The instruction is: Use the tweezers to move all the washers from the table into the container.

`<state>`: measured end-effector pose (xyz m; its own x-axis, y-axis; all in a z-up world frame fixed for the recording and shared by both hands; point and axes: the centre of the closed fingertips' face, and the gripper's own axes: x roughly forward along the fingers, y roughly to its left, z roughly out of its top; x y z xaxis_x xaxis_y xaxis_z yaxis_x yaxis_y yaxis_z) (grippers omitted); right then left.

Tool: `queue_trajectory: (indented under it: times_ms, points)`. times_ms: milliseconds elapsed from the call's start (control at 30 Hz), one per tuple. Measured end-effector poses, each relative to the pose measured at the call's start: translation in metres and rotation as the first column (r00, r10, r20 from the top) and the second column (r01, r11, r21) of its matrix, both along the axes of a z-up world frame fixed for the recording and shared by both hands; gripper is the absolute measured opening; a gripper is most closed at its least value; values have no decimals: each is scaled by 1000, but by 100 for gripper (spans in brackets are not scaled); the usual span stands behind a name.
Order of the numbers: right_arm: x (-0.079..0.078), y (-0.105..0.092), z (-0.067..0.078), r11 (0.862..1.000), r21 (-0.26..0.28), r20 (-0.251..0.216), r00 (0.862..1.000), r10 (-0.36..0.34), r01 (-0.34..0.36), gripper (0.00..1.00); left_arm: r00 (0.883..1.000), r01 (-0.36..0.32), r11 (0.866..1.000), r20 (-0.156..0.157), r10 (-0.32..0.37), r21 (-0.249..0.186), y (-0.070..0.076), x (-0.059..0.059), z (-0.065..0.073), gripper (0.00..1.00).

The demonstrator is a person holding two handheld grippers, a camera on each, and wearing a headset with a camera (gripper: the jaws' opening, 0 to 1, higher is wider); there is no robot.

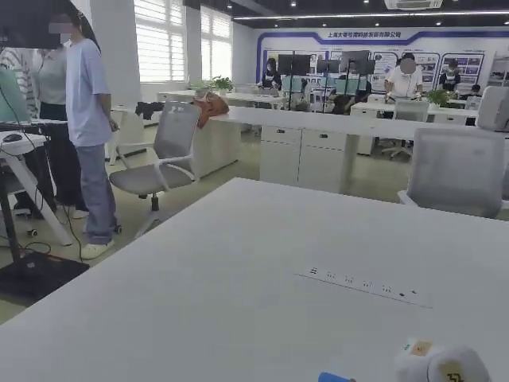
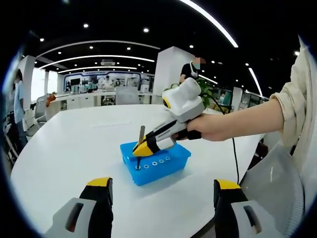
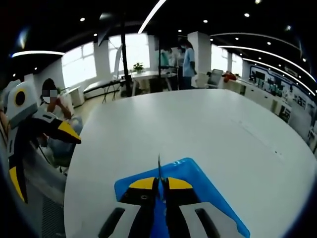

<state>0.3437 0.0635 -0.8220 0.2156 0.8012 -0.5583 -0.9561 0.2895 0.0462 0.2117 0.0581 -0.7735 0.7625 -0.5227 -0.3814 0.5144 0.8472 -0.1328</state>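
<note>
A blue container point(image 2: 166, 174) sits on the white table point(image 2: 74, 144) with several small washers point(image 2: 156, 162) lying inside it. My right gripper point(image 2: 140, 148), held in a hand, is shut on thin dark tweezers point(image 2: 140, 141) whose tips point down into the container. In the right gripper view the tweezers point(image 3: 159, 166) stick out from the shut right gripper point(image 3: 159, 182) above the container point(image 3: 208, 191). My left gripper point(image 2: 162, 184) hovers in front of the container, open and holding nothing, and it also shows as the left gripper point(image 3: 39, 156). A gripper's white top point(image 1: 441, 362) sits at the head view's bottom edge.
A power socket strip point(image 1: 362, 284) is set into the table top. Grey office chairs point(image 1: 163, 155) and desks stand beyond the table's far edge. A person point(image 1: 87, 119) stands at the left, and others sit at the back.
</note>
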Motion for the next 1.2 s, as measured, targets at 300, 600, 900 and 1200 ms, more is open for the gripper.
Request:
queue_trajectory:
  times_ms: [300,600,900,1200]
  points:
    - [1,-7,33,995,89,39,998,-53,49,4,1000,-2,992,-16,0,-129,0,1,17,76]
    - [-15,-28,75,981,186,91,993,-81,63,4,999,9,985,39,-3,-172,2,10,50,71]
    - [-37,-54,99,972,226,122,988,-95,66,4,993,97,978,85,-83,-182,-10,18,73,63]
    - [-62,-86,114,971,234,118,990,-80,51,4,965,256,954,99,-242,-155,-37,18,86,50]
